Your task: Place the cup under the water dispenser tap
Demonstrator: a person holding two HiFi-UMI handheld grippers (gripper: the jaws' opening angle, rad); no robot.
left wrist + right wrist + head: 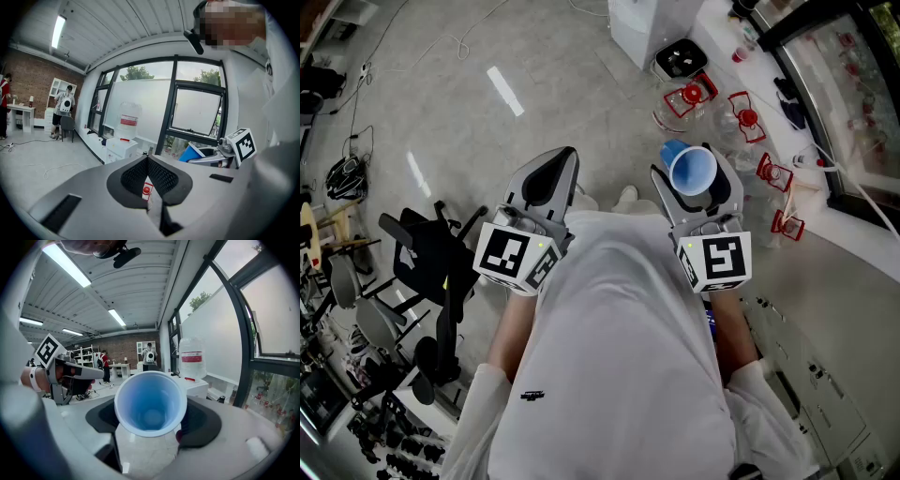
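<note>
The right gripper [696,192] pinches the blue cup [150,401] between its 2 pads, with the jaws spread wide around the cup's body. The cup is not upright: its mouth is tilted back toward the person. The left gripper [149,176] has its jaws pressed together and carries nothing. The water dispenser [197,386], with a large bottle [192,357] on top, stands by the window, well apart from the cup. The tap itself cannot be made out from here.

Several things could go wrong, in my judgement. The cup looks thin and light, so a stronger squeeze may dent it, and a looser one may let it slip during the walk. If the cup is not turned upright before it is set down, it will roll away or miss the water. A cable [469,42] lies on the floor on the way to the dispenser and may catch a foot. Small red items [692,95] sit near the dispenser and may be knocked over on the approach.
</note>
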